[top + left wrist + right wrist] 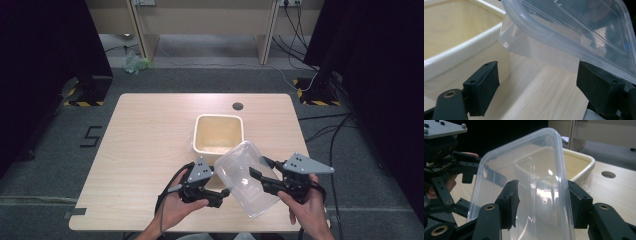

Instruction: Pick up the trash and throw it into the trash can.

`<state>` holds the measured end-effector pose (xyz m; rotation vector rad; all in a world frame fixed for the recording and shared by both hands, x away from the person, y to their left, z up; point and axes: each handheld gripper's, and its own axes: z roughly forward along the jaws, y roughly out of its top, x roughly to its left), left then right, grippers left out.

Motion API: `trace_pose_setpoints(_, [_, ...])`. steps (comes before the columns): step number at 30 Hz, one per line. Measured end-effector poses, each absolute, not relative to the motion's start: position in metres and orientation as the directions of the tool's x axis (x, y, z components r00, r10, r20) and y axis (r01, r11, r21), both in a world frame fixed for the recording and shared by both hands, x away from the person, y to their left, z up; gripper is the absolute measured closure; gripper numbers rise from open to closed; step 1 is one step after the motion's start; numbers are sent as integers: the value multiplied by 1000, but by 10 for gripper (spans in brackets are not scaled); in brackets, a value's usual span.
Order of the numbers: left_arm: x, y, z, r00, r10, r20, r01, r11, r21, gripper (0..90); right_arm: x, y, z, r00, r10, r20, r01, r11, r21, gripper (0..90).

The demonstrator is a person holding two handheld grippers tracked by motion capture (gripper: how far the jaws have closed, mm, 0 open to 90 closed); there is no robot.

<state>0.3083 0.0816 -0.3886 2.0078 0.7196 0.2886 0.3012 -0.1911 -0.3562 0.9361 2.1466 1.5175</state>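
Observation:
A clear plastic container [245,177] hangs tilted above the table's front edge, its open side turned up and left. My right gripper [257,166] is shut on its right rim; in the right gripper view the two pads [510,202] press on the container [541,170] from both sides. Beside the container's lower left corner, my left gripper [220,196] stands open. In the left gripper view its jaws [537,82] are wide apart with bare table between them, and the container's rim [574,27] passes just over the right one. A cream tub [218,118] stands on the table behind.
The light wooden table [150,140] has a round cable hole [238,106] near its far edge. The cream tub [461,50] is close to my left gripper's left jaw. Cables lie on the grey floor to the right, beside dark stands.

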Motion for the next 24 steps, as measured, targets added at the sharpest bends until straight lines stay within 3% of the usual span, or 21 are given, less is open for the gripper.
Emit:
trace_pose_setpoints(6, [319, 91, -372, 779, 626, -43, 354, -382, 854, 177, 322, -176, -338, -734, 675, 80, 292, 207, 934, 504])
trace_pose_setpoints(24, [356, 122, -358, 698, 713, -71, 399, -305, 865, 178, 382, -139, -315, -760, 645, 79, 300, 241, 923, 509])
